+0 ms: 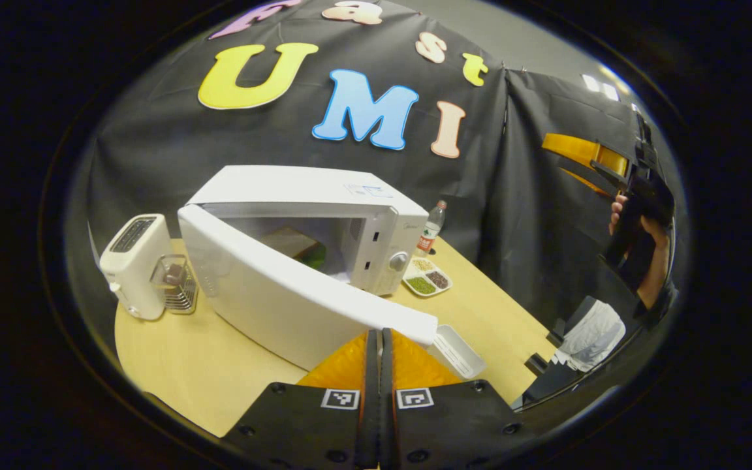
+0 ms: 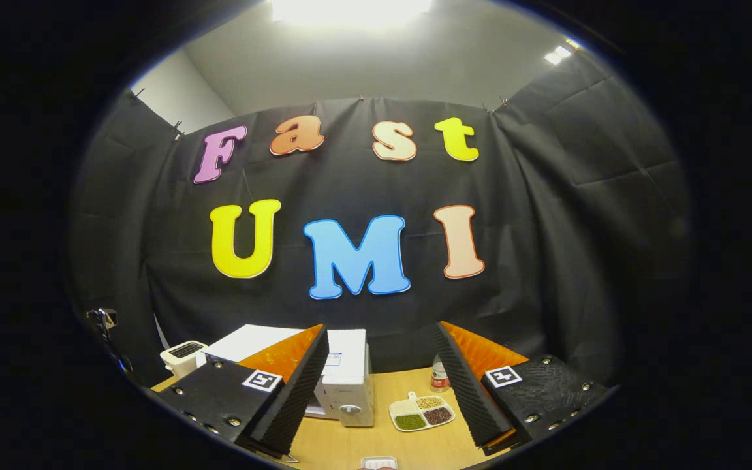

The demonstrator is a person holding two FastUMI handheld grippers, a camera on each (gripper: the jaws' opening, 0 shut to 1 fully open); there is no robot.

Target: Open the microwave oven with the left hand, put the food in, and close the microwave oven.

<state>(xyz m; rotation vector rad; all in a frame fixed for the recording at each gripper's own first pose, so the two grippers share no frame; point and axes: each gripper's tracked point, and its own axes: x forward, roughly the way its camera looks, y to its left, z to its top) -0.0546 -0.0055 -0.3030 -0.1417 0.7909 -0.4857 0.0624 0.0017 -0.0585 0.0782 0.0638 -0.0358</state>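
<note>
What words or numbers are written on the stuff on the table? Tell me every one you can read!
No text there can be read.
Sticker on top of the microwave: too small and blurred.
Brand mark on the microwave's front: blurred.
Label on the bottle: too small.
Toaster: no writing visible.
Square markers: black-and-white patterns, no words.

White microwave (image 1: 324, 261) (toaster (image 1: 133, 267) too) — tan table (image 1: 173, 365)
</note>
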